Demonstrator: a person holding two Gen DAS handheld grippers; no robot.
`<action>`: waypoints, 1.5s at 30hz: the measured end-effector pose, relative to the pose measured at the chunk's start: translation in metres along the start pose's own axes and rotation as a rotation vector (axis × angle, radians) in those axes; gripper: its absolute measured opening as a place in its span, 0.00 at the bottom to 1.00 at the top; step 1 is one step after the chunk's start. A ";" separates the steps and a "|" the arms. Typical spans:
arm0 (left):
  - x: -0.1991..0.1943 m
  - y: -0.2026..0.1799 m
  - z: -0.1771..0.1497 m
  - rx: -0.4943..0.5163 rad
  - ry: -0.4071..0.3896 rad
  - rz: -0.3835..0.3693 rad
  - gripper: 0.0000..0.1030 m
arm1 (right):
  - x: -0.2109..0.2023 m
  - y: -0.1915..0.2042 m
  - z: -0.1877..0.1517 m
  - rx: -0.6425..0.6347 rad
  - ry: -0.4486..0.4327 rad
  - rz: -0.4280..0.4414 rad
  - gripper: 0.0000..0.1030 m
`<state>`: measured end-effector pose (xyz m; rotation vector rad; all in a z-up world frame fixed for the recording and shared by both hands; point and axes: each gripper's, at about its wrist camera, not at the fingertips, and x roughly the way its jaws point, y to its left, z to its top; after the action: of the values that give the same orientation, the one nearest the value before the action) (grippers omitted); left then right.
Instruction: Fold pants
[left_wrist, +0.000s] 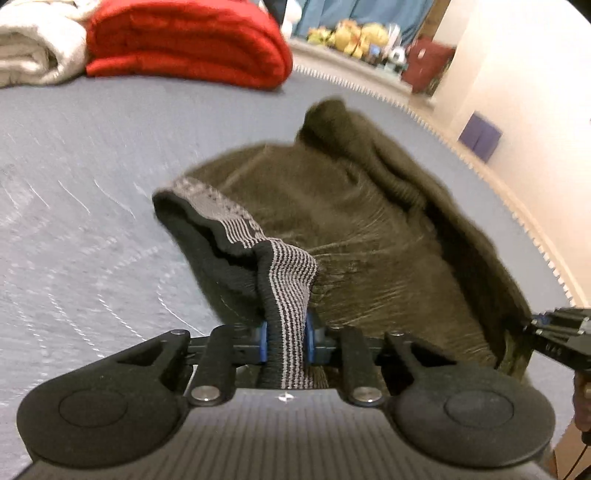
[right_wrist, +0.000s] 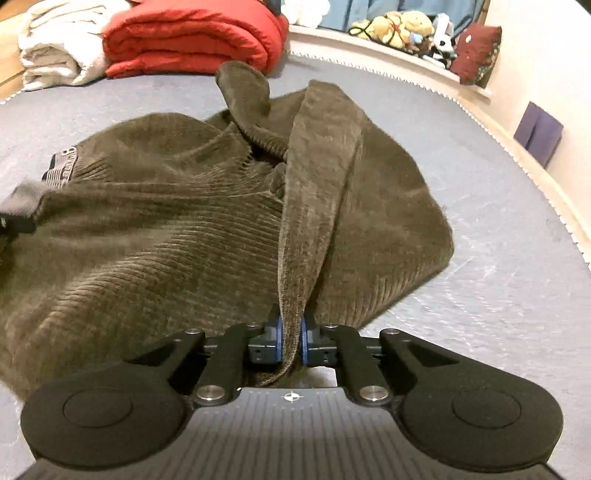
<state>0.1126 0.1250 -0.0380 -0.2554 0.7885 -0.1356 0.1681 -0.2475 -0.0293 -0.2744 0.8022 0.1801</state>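
Left gripper (left_wrist: 287, 338) at lower centre of its view, angled downward toward bed, blue pads clamped on striped elastic waistband (left_wrist: 290, 284) of pants (left_wrist: 354, 229). Pants: olive-brown corduroy, bunched on grey bed cover (left_wrist: 81, 177), filling centre and right of left view.

Right gripper (right_wrist: 291, 341) lower centre of its view, also tilted downward, jaws pinched narrow on raised fold of pants fabric (right_wrist: 317, 192) rising from pads toward upper centre.

Red folded blanket (right_wrist: 192, 40) and white blanket (right_wrist: 55, 48) at upper left, well apart from pants.
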 end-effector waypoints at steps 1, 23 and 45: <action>-0.008 0.001 -0.001 0.003 -0.013 0.005 0.19 | -0.008 0.001 -0.001 -0.007 -0.010 0.007 0.08; -0.139 0.109 -0.016 -0.126 -0.013 0.368 0.70 | -0.112 0.096 -0.005 -0.355 0.018 0.540 0.44; -0.041 -0.013 0.015 0.002 0.006 0.183 0.68 | 0.040 0.090 0.085 -0.031 0.088 0.205 0.53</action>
<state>0.0947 0.1237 0.0038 -0.1799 0.8140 0.0348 0.2301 -0.1339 -0.0174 -0.2302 0.9157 0.3747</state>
